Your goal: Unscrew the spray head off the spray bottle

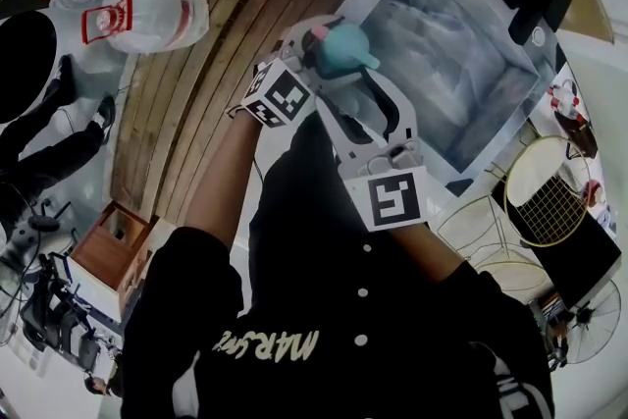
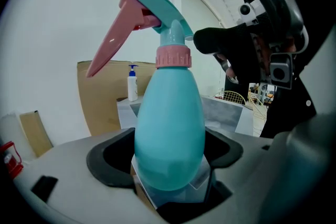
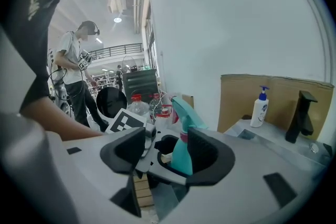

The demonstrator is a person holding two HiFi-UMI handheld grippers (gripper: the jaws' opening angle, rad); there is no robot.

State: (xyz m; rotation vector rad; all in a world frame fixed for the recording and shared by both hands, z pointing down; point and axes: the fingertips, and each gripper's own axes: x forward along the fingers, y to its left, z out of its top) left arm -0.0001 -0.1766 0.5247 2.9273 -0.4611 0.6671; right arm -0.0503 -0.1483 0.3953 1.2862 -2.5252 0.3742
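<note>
A teal spray bottle (image 2: 170,128) stands upright between the jaws of my left gripper (image 2: 168,165), which is shut on its lower body. It has a pink collar (image 2: 173,56) and a teal spray head (image 2: 160,8) with a pink trigger. In the head view the bottle (image 1: 345,49) sits between both grippers above the sink's near edge. My right gripper (image 3: 167,152) is open. The spray head (image 3: 184,110) shows in the gap beside the right pad, and neither pad presses on it. In the left gripper view one black finger (image 2: 210,41) of the right gripper is level with the neck.
A steel sink (image 1: 461,44) with a black faucet (image 1: 535,5) lies ahead, and a white pump bottle (image 3: 259,107) stands by a cardboard panel. Large water jugs (image 1: 147,15) lie on the wooden floor at left. A wire basket (image 1: 549,201) is at right, and another person (image 3: 79,71) stands behind.
</note>
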